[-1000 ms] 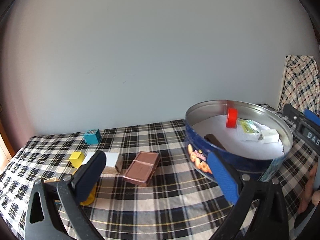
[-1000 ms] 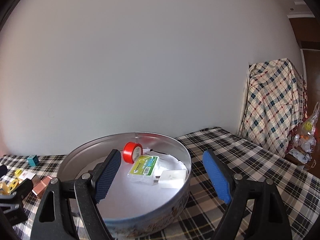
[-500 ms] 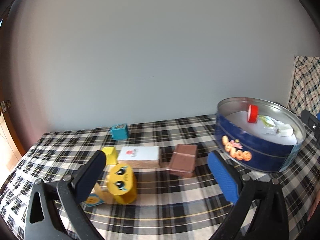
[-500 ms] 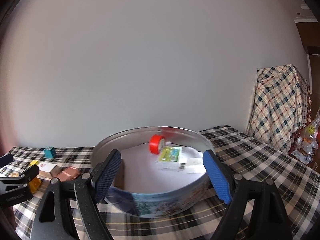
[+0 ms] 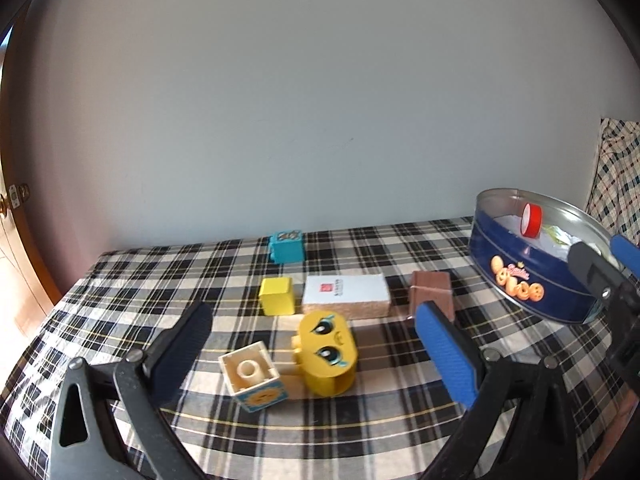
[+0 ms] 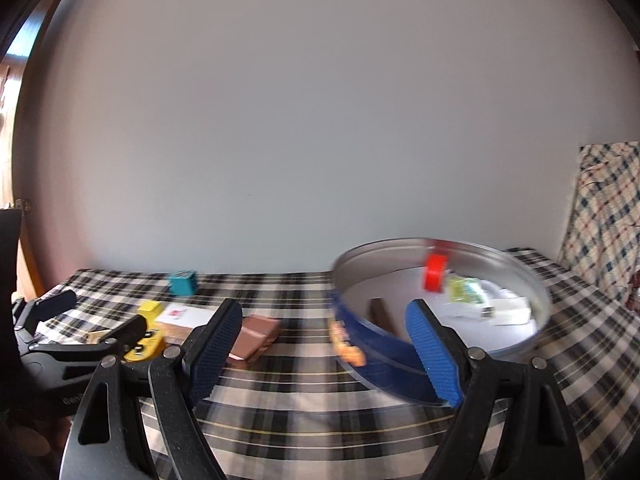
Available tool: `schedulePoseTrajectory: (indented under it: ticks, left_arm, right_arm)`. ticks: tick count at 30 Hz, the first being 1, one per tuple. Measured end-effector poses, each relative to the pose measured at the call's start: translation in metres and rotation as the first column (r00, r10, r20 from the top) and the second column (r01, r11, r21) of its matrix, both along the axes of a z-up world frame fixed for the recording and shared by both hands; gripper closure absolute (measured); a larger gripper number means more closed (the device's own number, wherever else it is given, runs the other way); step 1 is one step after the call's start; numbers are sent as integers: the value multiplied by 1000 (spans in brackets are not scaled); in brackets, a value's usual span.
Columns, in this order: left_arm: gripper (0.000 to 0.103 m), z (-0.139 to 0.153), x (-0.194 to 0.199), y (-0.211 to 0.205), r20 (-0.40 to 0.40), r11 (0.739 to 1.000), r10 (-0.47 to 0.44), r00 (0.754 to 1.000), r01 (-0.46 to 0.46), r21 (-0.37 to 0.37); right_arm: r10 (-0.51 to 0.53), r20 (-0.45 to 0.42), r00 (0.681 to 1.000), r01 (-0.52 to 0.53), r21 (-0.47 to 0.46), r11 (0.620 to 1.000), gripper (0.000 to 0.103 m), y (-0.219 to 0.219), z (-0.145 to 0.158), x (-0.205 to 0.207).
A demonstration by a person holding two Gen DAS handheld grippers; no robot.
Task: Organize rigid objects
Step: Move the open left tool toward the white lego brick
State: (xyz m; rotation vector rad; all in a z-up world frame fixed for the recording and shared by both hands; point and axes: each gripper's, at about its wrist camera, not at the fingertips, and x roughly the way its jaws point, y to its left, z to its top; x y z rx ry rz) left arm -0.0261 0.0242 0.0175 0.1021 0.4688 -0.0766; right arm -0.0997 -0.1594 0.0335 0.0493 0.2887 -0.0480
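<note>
Six loose pieces lie on the checked cloth (image 5: 120, 280), waiting to join what already sits in the round blue biscuit tin (image 5: 520, 276). Nearest the left gripper (image 5: 312, 344) is the yellow face block (image 5: 326, 354), dead ahead at twelve o'clock and framed between the gripper's two spread, empty pads. Touching it at its nine o'clock, a cream open-topped block (image 5: 254, 380) lies tipped on its side. Beyond, from ten to one o'clock, stand a small yellow cube (image 5: 277, 296), a flat white-topped box (image 5: 346, 294) and a brown box (image 5: 432, 292), with a teal block (image 5: 286, 246) farthest back near the wall.

The face block's long axis runs roughly from the gripper toward the wall, so the open pads would appear to close across its short width with little turning. The tin sits well apart at two o'clock in the left wrist view, holding a red tape roll (image 5: 531, 221) and pale packets.

The right gripper (image 6: 324, 344) is likewise released and holds nothing; from it the tin (image 6: 400, 364) lies close at one o'clock and the brown box (image 6: 256, 338) just beyond its left pad, while the face block is mostly hidden behind the left gripper (image 6: 92, 320). On this showing the left hand is the nearer to the face block, and a pickup there looks the likely next move.
</note>
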Motion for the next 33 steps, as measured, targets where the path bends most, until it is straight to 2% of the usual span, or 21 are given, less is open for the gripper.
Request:
schedulePoseTrajectory:
  ticks: [4,10,13,17,21,24,26,27,30,33]
  left_arm:
    - [0,-2,4,19,-28,1000,11,1000,-12,-12]
    - [0,-10,14,45,-126,997,47,991,-54,-55]
    - [0,-16,18,60,-177,993,69,982,-84,-78]
    - [1,-25,27,78,-246,983,92,965,-127,-132]
    - [2,-34,35,86,-306,975,99,947,-153,-158]
    - [12,-41,41,90,-354,970,99,930,-169,-174]
    - [25,-49,47,96,-401,964,88,912,-179,-195]
    - [25,-51,49,98,-415,963,85,906,-182,-200]
    - [33,-50,49,97,-407,965,83,910,-175,-195]
    - [45,-49,50,93,-407,969,72,910,-160,-186]
  right_arm:
    - [36,-28,999,-36,21,999,17,21,-3,8]
    - [91,-65,994,-86,70,994,17,46,-7,19]
    - [117,-84,990,-110,77,991,17,50,-8,22]
    - [132,-67,989,-127,81,989,17,52,-7,15]
    - [160,-110,981,-148,107,983,17,52,-9,18]
    - [169,-140,976,-150,136,979,17,49,-13,22]
    - [169,-153,974,-146,151,978,17,47,-14,23]
    - [170,-161,972,-144,161,976,17,46,-15,24]
    - [171,-176,969,-139,177,974,17,44,-18,25]
    - [178,-196,964,-144,176,974,17,46,-20,28]
